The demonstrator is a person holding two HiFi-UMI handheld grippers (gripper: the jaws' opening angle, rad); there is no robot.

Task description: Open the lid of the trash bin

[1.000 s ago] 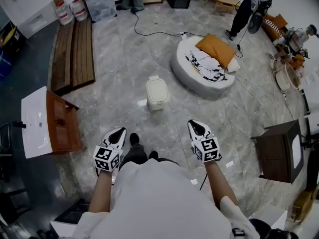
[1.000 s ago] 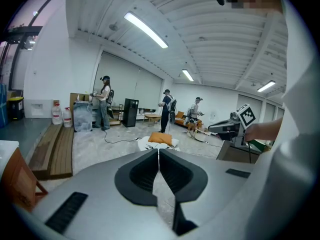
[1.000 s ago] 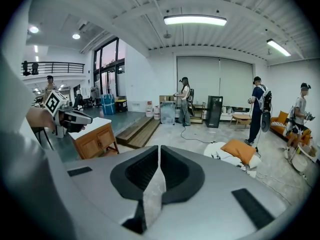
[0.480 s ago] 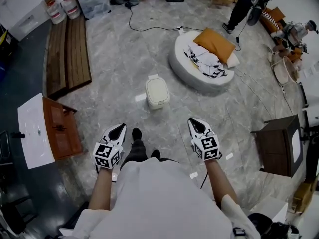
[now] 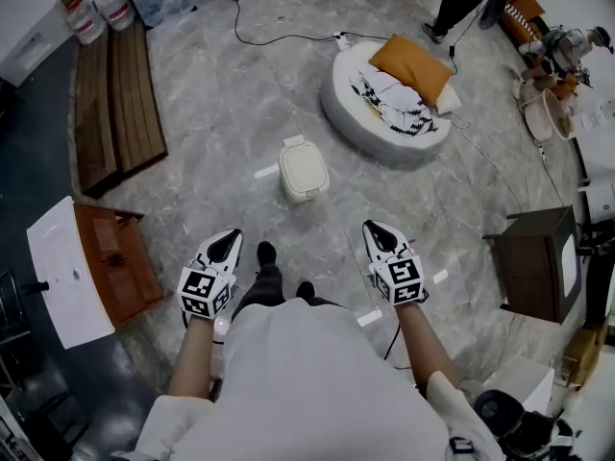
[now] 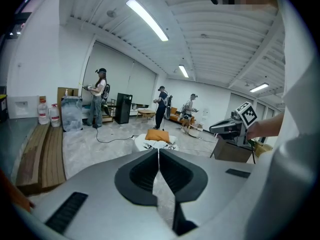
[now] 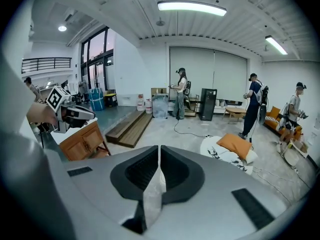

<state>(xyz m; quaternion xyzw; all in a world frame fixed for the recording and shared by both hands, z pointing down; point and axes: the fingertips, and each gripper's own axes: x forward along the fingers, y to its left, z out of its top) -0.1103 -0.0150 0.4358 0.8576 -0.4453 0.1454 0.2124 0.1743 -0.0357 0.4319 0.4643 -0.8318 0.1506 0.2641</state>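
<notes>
Our left tool point(image 5: 224, 244) and right tool point(image 5: 376, 231) are both shut tight, with nothing in them. We have taken a small step, but the small white plastic trash bin point(image 5: 304, 169) still sits ahead of both tools. It is out of reach, and its lid is down. Only bare grey stone floor point(image 5: 327, 224) lies between. The round white cushion bed point(image 5: 370, 140) is farther off, to the right.

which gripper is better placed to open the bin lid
Right, marginally: the right gripper sits slightly nearer the trash bin than the left gripper. Both are shut, empty and short of it.
</notes>
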